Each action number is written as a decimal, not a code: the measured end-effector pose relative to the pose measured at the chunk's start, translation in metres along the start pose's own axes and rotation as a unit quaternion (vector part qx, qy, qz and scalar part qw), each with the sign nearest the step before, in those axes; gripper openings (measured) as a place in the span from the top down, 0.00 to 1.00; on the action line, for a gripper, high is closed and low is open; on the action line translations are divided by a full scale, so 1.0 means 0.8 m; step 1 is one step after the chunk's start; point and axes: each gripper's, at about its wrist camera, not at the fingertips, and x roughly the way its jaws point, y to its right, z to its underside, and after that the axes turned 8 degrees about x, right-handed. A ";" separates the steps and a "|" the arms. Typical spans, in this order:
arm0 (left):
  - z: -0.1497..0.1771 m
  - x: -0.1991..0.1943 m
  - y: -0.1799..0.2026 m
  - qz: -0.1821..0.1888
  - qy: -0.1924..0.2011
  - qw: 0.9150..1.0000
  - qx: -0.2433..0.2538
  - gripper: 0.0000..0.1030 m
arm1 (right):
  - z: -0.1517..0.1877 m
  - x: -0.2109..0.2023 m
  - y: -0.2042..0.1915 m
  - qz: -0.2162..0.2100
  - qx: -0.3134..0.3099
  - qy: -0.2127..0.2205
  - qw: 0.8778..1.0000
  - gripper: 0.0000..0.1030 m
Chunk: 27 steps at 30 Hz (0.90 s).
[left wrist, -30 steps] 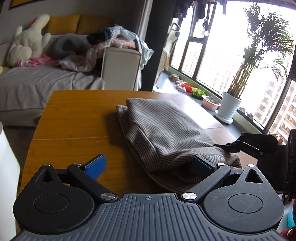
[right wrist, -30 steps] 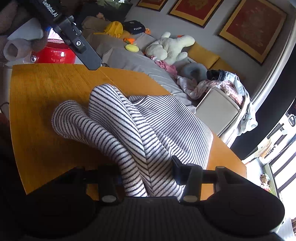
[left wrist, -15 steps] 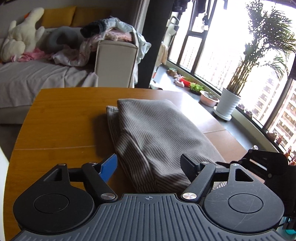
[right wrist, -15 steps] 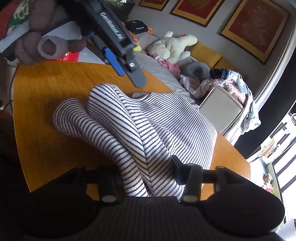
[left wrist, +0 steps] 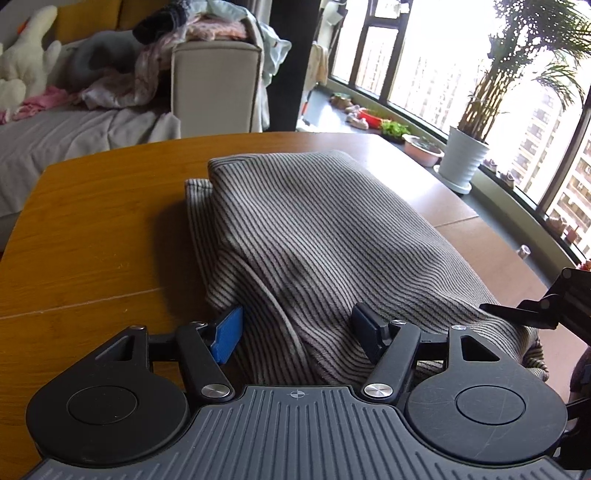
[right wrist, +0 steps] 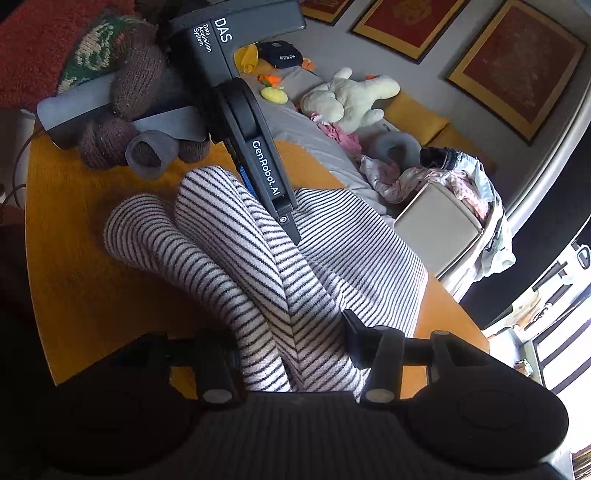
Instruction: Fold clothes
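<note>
A folded striped garment (left wrist: 314, 236) lies on the wooden table (left wrist: 96, 229). My left gripper (left wrist: 297, 330) is open, its fingers straddling the garment's near edge with a bunched fold between them. My right gripper (right wrist: 291, 347) is open around the garment's (right wrist: 280, 266) thick folded end at the table's other side. The right gripper's fingertip also shows in the left wrist view (left wrist: 517, 312) at the garment's right edge. The left gripper's body shows in the right wrist view (right wrist: 258, 162), its tip resting on the cloth.
A sofa (left wrist: 74, 129) with a plush toy (right wrist: 347, 99) and a heap of loose clothes (left wrist: 207, 29) stands beyond the table. A potted plant (left wrist: 461, 162) stands by the windows on the right. The table's edge (right wrist: 40, 295) is close on the right gripper's left.
My left gripper has moved right and forward onto the garment, so that cloth now sits between its fingers. The right gripper has stayed in place around the folded end.
</note>
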 end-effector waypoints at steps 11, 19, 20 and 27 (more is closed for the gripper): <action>0.007 -0.018 -0.009 -0.009 0.022 0.999 -0.021 0.26 | -0.018 -0.032 -0.003 -0.040 -0.004 -0.039 0.998 0.63; 0.017 -0.027 -0.014 -0.013 0.033 0.999 -0.008 0.25 | -0.084 -0.110 0.026 -0.085 -0.043 -0.026 0.995 0.65; 0.017 -0.027 -0.013 -0.010 0.035 0.999 -0.005 0.24 | -0.098 -0.116 0.038 -0.087 -0.040 -0.017 0.995 0.65; 0.018 -0.021 -0.027 0.005 0.027 1.000 -0.007 0.27 | -0.128 -0.003 0.145 -0.142 0.087 -0.025 0.986 0.62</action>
